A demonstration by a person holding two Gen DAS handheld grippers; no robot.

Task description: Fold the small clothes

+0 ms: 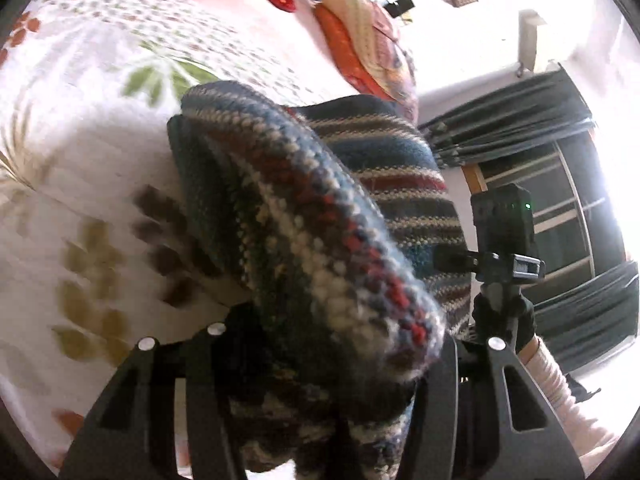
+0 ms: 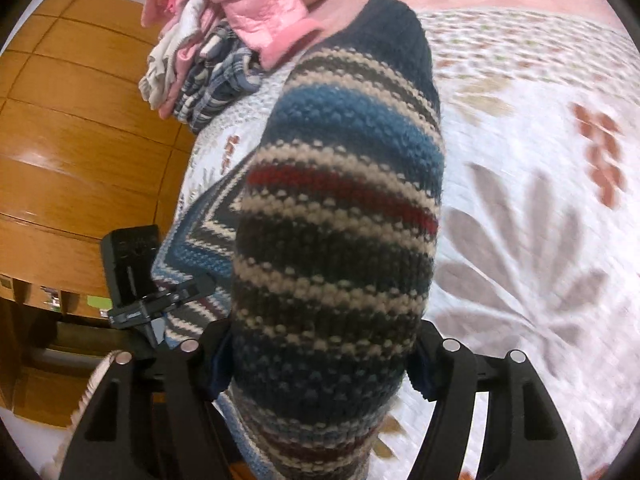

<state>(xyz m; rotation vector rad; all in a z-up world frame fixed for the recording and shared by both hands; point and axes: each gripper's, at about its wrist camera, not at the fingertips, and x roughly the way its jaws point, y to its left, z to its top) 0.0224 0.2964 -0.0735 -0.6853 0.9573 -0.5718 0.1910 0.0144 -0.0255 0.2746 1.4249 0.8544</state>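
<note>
Striped knitwear fills both wrist views: a thick knitted garment point(image 1: 320, 240) in bands of blue, cream, red and dark grey, lifted above a bed covered by a white bedspread point(image 1: 80, 160) printed with leaves and flowers. In the left wrist view, the left hand-held gripper point(image 1: 332, 380) has a bunched fold of the knit clamped between its fingers, which are closed in on the cloth; the fold runs up and away from the lens, and more of the garment hangs behind it. At the right of that view the other gripper's camera mount shows, with a gloved hand point(image 1: 516, 320) beneath it and a pale sleeve. In the right wrist view, the right hand-held gripper point(image 2: 320, 360) likewise grips a rolled-over edge of the same garment point(image 2: 340, 220), its fingers pressed against either side of the wool. Behind, at the far edge of the bed, lies a heap of other clothes point(image 2: 224, 40): pink pieces over a blue checked one. A wooden wardrobe point(image 2: 80, 120) stands to the left of the bed.
</note>
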